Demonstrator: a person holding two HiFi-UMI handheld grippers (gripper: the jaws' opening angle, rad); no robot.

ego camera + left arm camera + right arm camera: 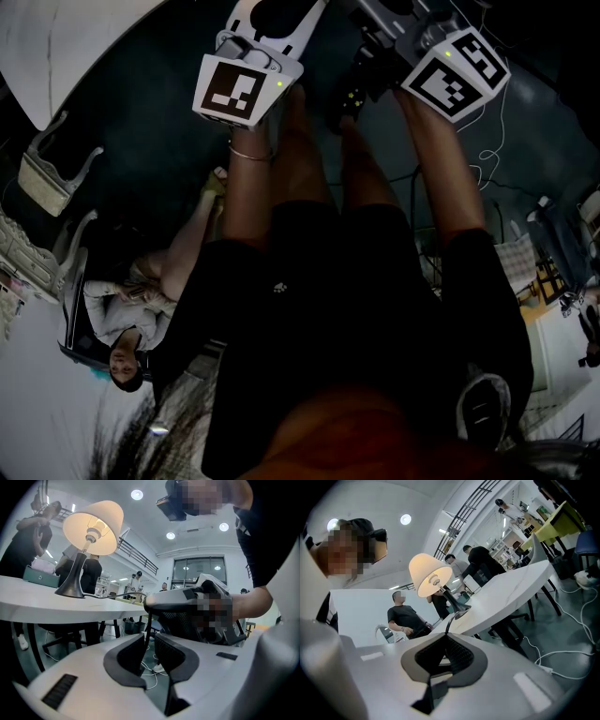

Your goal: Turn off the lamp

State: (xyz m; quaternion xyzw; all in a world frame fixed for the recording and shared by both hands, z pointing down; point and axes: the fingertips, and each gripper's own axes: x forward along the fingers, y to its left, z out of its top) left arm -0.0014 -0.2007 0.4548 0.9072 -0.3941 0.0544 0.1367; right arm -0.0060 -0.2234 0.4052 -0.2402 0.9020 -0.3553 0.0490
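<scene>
The lamp (89,531) stands upright on the white tabletop (47,604), close to the edge that faces both grippers, and its cream shade glows: it is lit. Its dark flared base sits just beside a teal box (41,577) on the same tabletop. A thin black cord (146,625) leaves the base, runs along the tabletop and drops off that edge towards the person.

The right gripper (443,653) has its jaws closed together on the cord. In the right gripper view, the cord rises from the tip of the jaws and curves up to the lamp's base. Seen from the left gripper view, this gripper is held out level just off the tabletop's edge, with the person's hand behind it.

The left gripper (149,651) sits lower, and its jaws are narrowly apart. The cord hangs down into the gap and lies against one pad, while the floor and some white cables show through the rest of the gap.

In the head view, both marker cubes show at the top of a dark picture, with the person's forearms behind them. Other people stand beyond the tabletop.
</scene>
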